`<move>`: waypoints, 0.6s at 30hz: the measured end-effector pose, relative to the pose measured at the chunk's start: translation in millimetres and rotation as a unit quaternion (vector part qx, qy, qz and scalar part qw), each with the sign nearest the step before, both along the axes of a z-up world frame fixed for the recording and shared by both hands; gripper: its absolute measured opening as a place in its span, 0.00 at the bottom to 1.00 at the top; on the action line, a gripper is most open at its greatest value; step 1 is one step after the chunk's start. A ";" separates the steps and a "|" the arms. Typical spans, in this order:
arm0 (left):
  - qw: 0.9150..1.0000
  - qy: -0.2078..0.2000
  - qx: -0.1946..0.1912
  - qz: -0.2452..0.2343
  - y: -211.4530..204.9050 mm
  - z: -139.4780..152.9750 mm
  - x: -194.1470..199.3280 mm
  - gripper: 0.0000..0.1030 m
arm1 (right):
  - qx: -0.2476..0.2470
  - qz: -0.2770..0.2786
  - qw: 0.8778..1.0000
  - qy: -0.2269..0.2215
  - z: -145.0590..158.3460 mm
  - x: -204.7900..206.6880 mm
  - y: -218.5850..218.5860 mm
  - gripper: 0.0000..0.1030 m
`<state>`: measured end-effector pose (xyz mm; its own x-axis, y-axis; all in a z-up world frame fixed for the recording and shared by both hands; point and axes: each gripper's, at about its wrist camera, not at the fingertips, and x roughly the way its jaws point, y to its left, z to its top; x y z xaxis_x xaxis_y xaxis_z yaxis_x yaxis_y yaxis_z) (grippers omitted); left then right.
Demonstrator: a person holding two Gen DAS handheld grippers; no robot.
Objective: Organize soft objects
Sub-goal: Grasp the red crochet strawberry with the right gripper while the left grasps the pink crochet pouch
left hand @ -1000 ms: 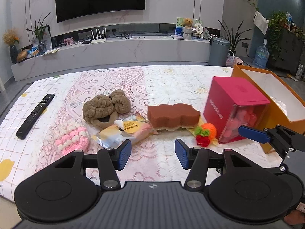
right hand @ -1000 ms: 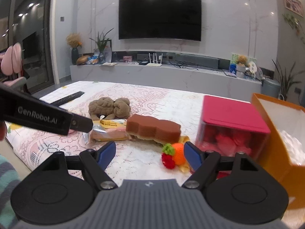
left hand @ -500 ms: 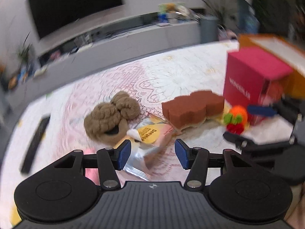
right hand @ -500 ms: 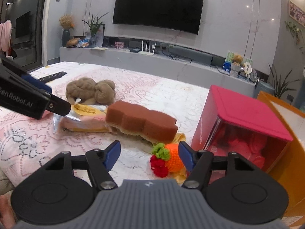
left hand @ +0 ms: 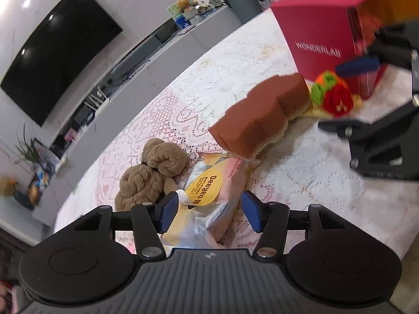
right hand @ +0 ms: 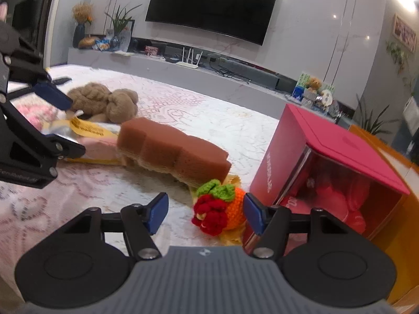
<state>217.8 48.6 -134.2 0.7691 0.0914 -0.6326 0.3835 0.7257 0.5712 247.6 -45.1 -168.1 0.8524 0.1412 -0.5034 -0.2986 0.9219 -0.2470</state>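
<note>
A living room with a wall television; a lace-covered worktop (right hand: 235,125). I see a springy brown sponge (right hand: 172,151) centre, a crinkly snack packet (left hand: 209,196) between my left gripper (left hand: 208,213) open fingers, a soft crochet fruit (right hand: 220,209) between my right gripper (right hand: 207,212) fingers, closing but not yet pressing.

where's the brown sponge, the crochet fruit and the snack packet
brown sponge (right hand: 172,146), right wrist view, on its top face
crochet fruit (right hand: 220,213), right wrist view, on its middle
snack packet (left hand: 207,191), left wrist view, on its yellow label

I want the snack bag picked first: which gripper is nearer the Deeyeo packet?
Left. The left gripper straddles the Deeyeo packet; the right gripper frames the crocheted fruit.
</note>
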 end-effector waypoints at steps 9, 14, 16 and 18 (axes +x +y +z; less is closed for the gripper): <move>0.999 -0.005 0.034 -0.005 -3.4 -13.2 2.1 0.65 | -0.080 -0.016 0.996 -0.038 -10.4 0.1 10.3 0.40; 1.000 -0.013 0.017 0.002 -1.8 -6.7 -4.4 0.65 | -0.058 -0.007 0.998 -0.036 -2.8 -7.8 6.7 0.35; 1.000 -0.017 0.013 0.005 -0.5 -4.6 -7.8 0.65 | -0.039 0.004 0.999 -0.027 1.9 -11.6 5.7 0.35; 1.000 -0.021 0.015 0.002 0.1 -4.8 -10.5 0.65 | -0.011 0.019 1.000 -0.019 8.1 -17.6 4.6 0.34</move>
